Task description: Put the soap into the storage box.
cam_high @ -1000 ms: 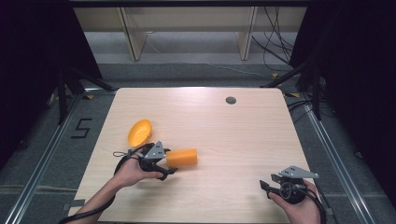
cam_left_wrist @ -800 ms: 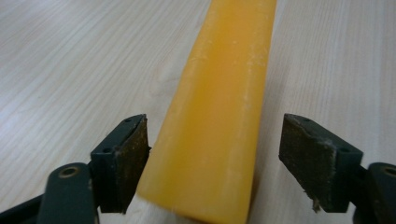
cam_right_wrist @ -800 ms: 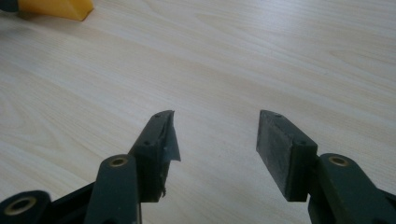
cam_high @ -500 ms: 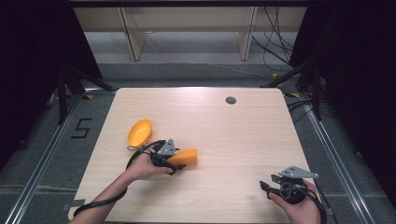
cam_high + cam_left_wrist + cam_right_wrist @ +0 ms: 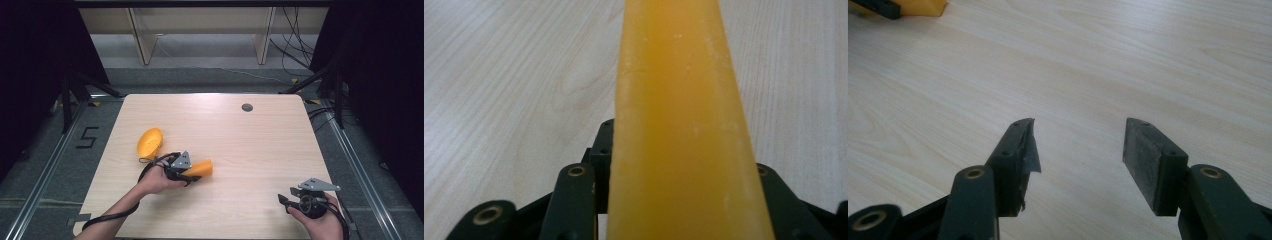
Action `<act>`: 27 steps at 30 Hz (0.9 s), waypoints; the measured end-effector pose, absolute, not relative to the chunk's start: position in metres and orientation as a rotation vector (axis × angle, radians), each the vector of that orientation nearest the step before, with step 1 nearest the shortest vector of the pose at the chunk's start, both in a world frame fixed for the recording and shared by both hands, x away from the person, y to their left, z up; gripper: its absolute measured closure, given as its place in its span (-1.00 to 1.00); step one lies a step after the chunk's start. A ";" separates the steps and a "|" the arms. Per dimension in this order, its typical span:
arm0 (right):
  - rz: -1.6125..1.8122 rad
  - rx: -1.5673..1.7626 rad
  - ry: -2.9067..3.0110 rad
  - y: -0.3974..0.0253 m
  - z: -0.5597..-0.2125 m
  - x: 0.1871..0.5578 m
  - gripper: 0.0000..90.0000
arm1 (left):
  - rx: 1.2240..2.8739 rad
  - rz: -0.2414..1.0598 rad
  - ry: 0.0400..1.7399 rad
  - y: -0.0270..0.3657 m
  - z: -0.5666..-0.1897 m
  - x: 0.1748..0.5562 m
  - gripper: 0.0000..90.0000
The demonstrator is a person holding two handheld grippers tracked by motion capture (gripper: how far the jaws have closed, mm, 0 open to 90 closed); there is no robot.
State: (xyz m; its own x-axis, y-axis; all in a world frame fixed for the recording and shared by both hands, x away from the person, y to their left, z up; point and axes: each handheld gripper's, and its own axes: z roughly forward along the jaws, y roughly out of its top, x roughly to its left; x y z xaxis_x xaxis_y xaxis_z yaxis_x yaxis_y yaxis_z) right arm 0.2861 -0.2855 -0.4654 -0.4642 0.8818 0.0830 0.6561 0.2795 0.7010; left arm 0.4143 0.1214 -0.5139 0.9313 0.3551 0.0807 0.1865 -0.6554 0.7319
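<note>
An orange block-like piece [image 5: 202, 168] lies low over the wooden table [image 5: 260, 150] left of centre, with my left gripper [image 5: 191, 171] shut on its near end. In the left gripper view the piece [image 5: 679, 125] runs straight up between the black jaws and hides their tips. A yellow-orange bowl-shaped shell [image 5: 149, 141] lies on the table just behind and left of that hand. My right gripper [image 5: 283, 200] rests near the front right corner, pointing left. Its jaws stand wide apart over bare wood [image 5: 1080, 135] with nothing between them.
A small dark round grommet [image 5: 247, 107] sits near the table's far edge. A black cable [image 5: 107, 218] trails from the left gripper off the front edge. Wooden shelf legs [image 5: 142, 40] stand beyond the table, and dark stands flank both sides.
My left hand has slid a little to the right with the orange piece. The bowl-shaped shell and the right gripper have stayed put.
</note>
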 end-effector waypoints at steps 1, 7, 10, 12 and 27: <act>0.972 1.415 2.223 -0.285 -0.465 0.285 0.04 | 2.304 0.287 0.399 0.121 -0.514 0.412 0.33; 0.976 1.441 2.228 -0.284 -0.464 0.285 0.04 | 2.341 0.317 0.461 0.113 -0.508 0.399 0.34; 0.973 1.432 2.232 -0.285 -0.463 0.284 0.04 | 2.332 0.361 0.493 0.108 -0.507 0.395 0.34; 0.987 1.412 2.228 -0.285 -0.464 0.285 0.04 | 2.340 0.363 0.478 0.108 -0.507 0.394 0.34; 0.993 1.399 2.228 -0.286 -0.463 0.285 0.04 | 2.055 0.313 0.654 0.124 -0.474 0.363 0.34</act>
